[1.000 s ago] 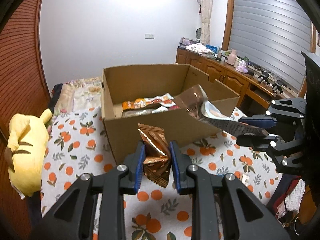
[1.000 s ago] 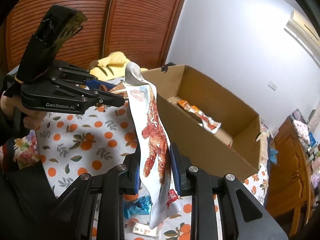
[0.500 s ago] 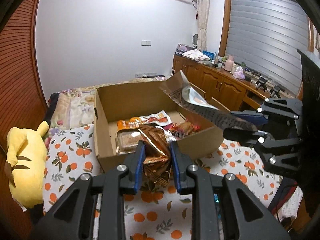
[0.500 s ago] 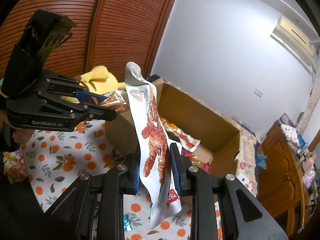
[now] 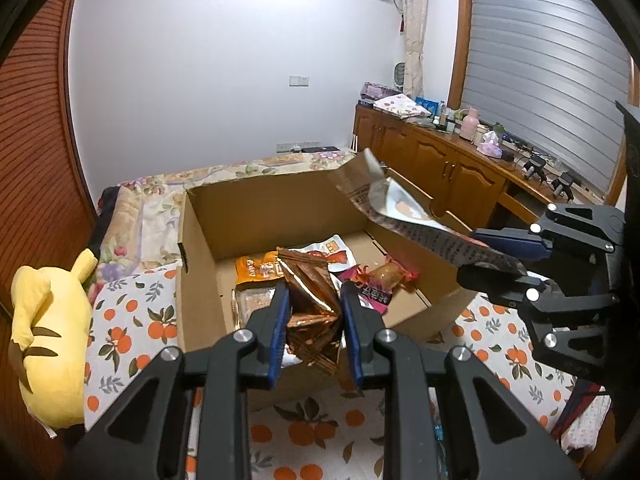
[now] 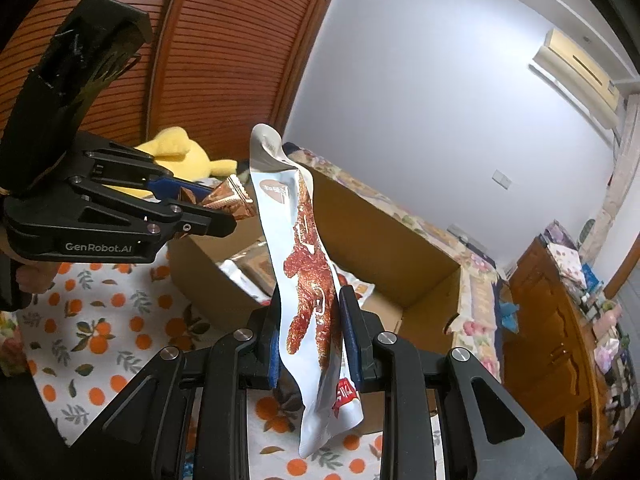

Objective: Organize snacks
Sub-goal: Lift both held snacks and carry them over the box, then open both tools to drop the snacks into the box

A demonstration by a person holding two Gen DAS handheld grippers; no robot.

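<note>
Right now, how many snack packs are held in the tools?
2. A copper foil pack in the left tool, and a long silver pouch in the right tool, both above the cardboard box.

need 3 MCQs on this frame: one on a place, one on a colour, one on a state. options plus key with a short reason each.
1. Where is the plush toy?
A. Inside the box
B. On the bed, left of the cardboard box
C. On the cabinet

2. What colour is the wrapper in the left gripper?
A. Copper-brown
B. Green
C. Blue

3. What state is the right gripper in?
A. Open and empty
B. Shut on a cup
C. Shut on the white pouch

Key:
1 B: the yellow toy lies on the orange-print sheet beside the box's left wall.
2 A: the crinkled foil between the blue pads is shiny copper-brown.
3 C: both pads press the long pouch printed with red meat, held above the box's near right side.
</note>
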